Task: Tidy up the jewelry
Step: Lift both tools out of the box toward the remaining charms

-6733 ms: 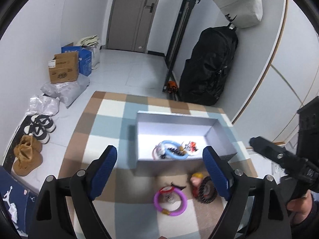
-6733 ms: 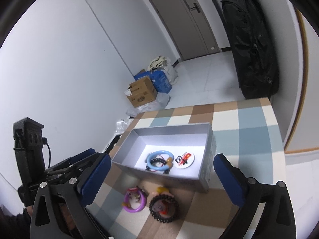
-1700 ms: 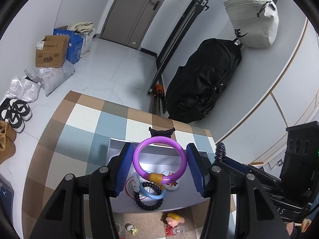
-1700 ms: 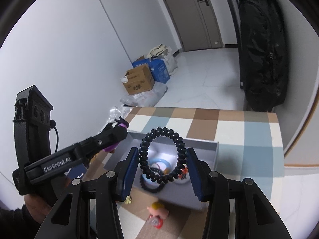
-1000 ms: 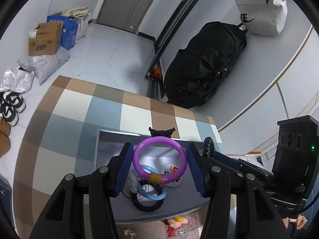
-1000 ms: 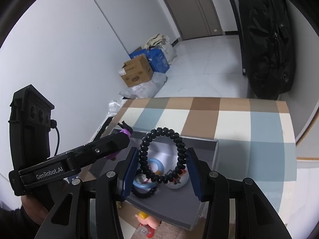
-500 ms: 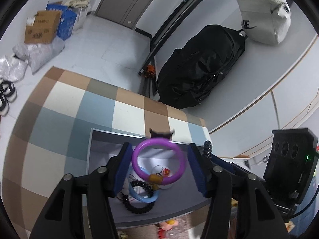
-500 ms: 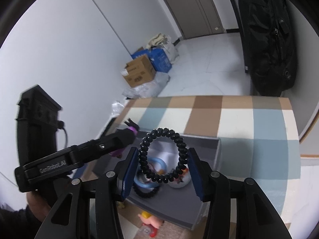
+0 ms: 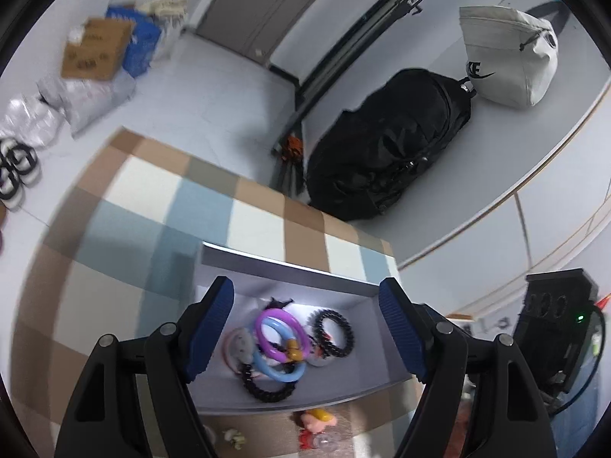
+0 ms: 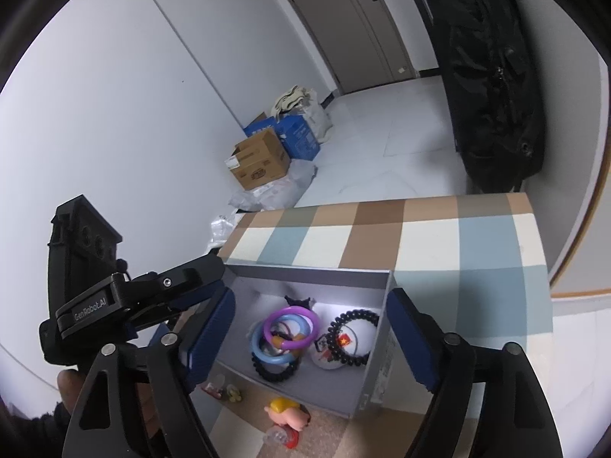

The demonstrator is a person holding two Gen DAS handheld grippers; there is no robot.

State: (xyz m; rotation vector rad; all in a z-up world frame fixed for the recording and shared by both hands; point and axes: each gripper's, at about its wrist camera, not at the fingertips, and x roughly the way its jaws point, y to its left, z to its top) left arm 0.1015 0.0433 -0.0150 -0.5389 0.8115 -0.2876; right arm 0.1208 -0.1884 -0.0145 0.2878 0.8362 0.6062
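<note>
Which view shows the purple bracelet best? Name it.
The right wrist view: the purple bracelet lies sharp and well lit in the grey box. The left wrist view shows it too, slightly blurred, overlapping the blue ring.

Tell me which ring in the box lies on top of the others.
The purple ring: it rests tilted across the blue ring, which overlaps a black coil. The other black coil lies apart, by the right wall.

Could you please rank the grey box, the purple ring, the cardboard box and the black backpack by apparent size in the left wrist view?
1. black backpack
2. grey box; it sits nearer the camera, so true size against the backpack is unsure
3. cardboard box, far away and so shrunk
4. purple ring
</note>
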